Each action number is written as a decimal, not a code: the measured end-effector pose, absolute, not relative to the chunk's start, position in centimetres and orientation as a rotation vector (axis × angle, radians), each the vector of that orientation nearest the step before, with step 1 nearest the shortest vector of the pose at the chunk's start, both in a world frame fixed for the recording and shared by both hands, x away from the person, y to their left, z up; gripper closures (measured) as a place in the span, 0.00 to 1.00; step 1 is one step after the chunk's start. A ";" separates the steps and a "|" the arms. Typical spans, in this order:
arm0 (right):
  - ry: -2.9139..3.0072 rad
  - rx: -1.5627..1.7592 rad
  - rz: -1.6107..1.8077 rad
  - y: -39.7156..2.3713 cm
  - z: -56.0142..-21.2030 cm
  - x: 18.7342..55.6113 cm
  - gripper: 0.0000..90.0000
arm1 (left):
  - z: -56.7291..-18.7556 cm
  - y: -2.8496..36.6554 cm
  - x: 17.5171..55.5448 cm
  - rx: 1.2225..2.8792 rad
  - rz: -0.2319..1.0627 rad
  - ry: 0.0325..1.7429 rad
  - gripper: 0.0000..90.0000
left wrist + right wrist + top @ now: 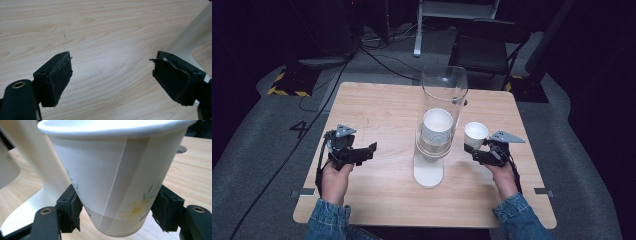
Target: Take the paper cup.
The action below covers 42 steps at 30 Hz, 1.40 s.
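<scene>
A white paper cup [475, 134] with a printed flower [117, 182] is held upright above the table, right of the dispenser. My right gripper [474, 150] [117, 216] is shut on the cup's lower part, one pad on each side. A clear tube dispenser [443, 105] on a white stand [428, 172] rises at the table's middle, with a stack of white cups [437, 131] inside. My left gripper [371, 149] [112, 80] hovers left of the stand, open, with bare wood between its pads.
The wooden table [382, 110] has free surface on both sides of the dispenser. A small round hole [182, 149] shows in the tabletop behind the held cup. Beyond the far edge stand a black chair [484, 47] and cables on grey floor.
</scene>
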State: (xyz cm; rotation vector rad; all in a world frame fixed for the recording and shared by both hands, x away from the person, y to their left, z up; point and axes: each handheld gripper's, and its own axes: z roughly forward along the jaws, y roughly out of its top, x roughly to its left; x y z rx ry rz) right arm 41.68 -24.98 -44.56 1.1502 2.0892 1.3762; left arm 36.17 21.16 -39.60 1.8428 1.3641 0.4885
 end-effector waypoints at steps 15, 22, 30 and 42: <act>2.056 1.187 1.329 -23.8 -45.9 44.8 0.36 | -40.3 22.6 33.9 1.849 0.501 1.408 0.18; 2.068 1.273 1.276 -24.3 -46.9 46.4 0.36 | -40.7 22.8 33.4 1.865 0.503 1.413 0.18; 2.104 1.339 1.213 -24.5 -48.2 47.2 0.36 | -40.8 22.7 33.2 1.873 0.496 1.415 0.18; 2.160 1.360 1.135 -24.6 -49.2 47.4 0.35 | -40.8 22.6 33.4 1.878 0.488 1.411 0.18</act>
